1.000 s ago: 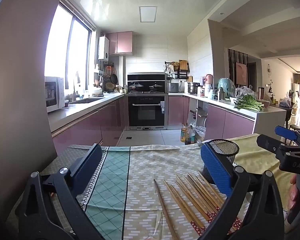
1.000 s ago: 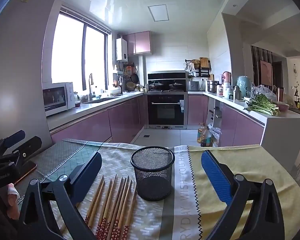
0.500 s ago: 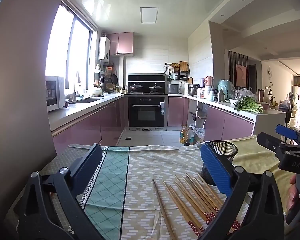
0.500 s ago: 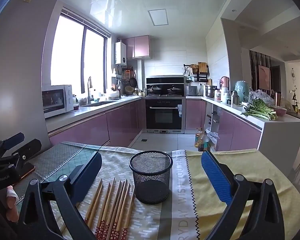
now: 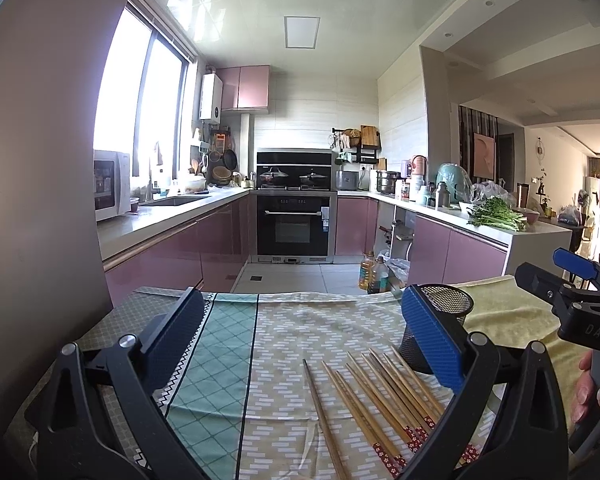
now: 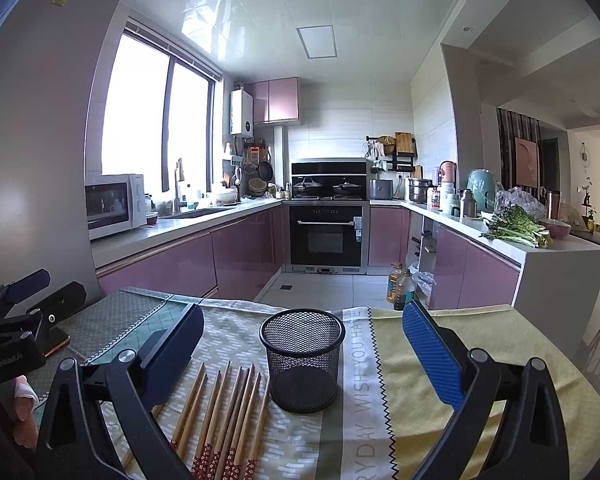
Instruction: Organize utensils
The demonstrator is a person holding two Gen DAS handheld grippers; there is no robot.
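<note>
Since none of the chopsticks [image 6: 224, 412] has been lifted yet, the step in hand looks like the first pick, and it would go best by lowering one gripper over a single stick near its plain middle, closing squarely across it so it does not roll, then tipping it upright before dropping it narrow end down into the mesh cup [image 6: 302, 354]. They lie flat in a loose fan on the patterned tablecloth [image 5: 284, 332], just left of the cup as the right wrist camera sees it, the nearest one almost touching its base; one stick [image 5: 324, 412] lies a little apart from the rest, which makes it the easiest to take cleanly. Each is pale wood, slender and tapering, with a red floral band at the thick end (those ends point toward the person). I count roughly eight, though the near ends run under the gripper frames, so the number is uncertain. The cup is black wire mesh, round, upright and appears empty. The left gripper [image 5: 300, 336] hovers above the cloth with its blue-padded jaws spread wide and nothing between them; the right gripper [image 6: 304, 344] is likewise spread and empty, framing the cup. Behind the table is a kitchen with mauve cabinets [image 6: 244, 252].
</note>
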